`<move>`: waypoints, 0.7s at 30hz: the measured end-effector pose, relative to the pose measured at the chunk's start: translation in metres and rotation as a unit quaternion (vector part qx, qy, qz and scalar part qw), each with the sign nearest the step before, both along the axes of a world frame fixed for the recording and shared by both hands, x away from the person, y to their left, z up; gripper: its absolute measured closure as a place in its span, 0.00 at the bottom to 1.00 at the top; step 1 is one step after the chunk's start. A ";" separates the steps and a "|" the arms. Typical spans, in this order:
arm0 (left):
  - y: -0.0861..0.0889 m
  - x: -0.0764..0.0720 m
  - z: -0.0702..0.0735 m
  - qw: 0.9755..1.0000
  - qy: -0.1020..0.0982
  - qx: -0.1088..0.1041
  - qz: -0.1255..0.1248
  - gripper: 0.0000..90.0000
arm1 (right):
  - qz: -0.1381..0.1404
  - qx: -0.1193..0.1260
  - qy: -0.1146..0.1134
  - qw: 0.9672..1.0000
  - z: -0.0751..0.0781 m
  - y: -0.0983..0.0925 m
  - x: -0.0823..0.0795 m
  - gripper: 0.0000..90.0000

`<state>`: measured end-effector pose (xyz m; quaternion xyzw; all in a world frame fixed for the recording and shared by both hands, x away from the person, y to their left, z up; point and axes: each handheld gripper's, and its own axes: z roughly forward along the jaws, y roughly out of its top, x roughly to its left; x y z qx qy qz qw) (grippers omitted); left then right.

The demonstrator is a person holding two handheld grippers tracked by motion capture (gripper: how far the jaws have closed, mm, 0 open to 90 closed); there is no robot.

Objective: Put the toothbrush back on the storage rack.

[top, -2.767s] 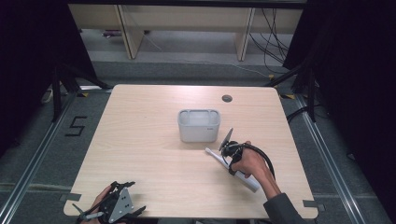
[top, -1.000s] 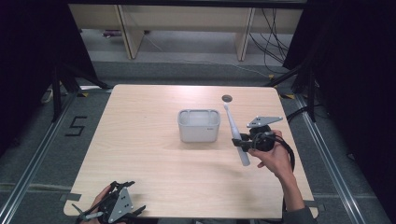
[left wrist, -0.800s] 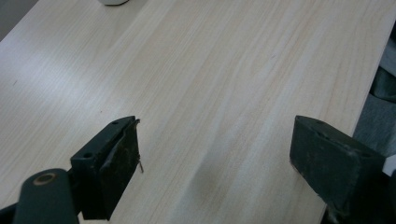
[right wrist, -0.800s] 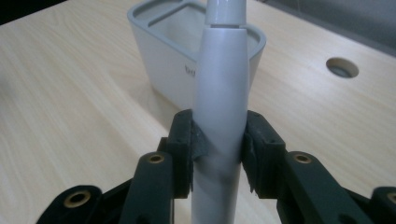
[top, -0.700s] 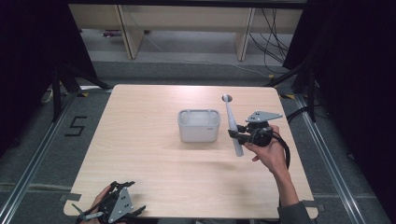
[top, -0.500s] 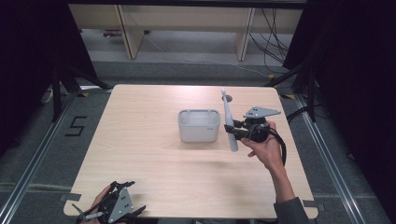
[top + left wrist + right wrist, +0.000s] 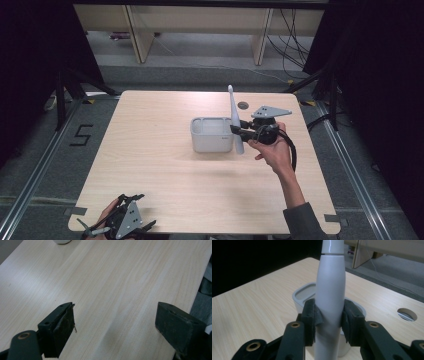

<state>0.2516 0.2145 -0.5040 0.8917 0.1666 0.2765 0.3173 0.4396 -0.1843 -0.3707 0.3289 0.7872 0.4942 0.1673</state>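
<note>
While the right hand-held gripper (image 7: 239,131) clamps the white handle (image 7: 234,120) upright just beside the grey container (image 7: 211,135), bare desk (image 7: 165,175) spreads toward the left hand-held gripper (image 7: 115,325), spread wide at the near edge.

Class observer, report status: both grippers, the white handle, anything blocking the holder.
Right gripper shut on white handle, upright beside holder. Left gripper open, idle over table. Nothing blocking the holder.
</note>
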 end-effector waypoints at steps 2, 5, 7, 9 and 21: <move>0.000 0.000 0.000 1.000 0.000 0.000 -0.001 0.17 | -0.004 0.006 0.009 1.000 0.001 0.002 -0.001 0.74; 0.000 0.000 0.000 1.000 0.000 -0.001 -0.001 0.17 | 0.000 0.002 0.000 1.000 0.001 0.005 0.002 0.74; 0.000 0.000 -0.001 1.000 -0.001 -0.002 -0.001 0.17 | 0.009 0.007 -0.008 1.000 0.001 0.009 0.005 0.74; 0.000 0.000 -0.001 1.000 0.000 -0.002 -0.001 0.17 | 0.008 0.012 -0.008 1.000 0.003 0.011 0.005 0.74; 0.000 0.000 -0.001 1.000 0.001 0.000 0.000 0.17 | 0.021 0.027 -0.007 0.999 0.010 0.028 0.013 0.74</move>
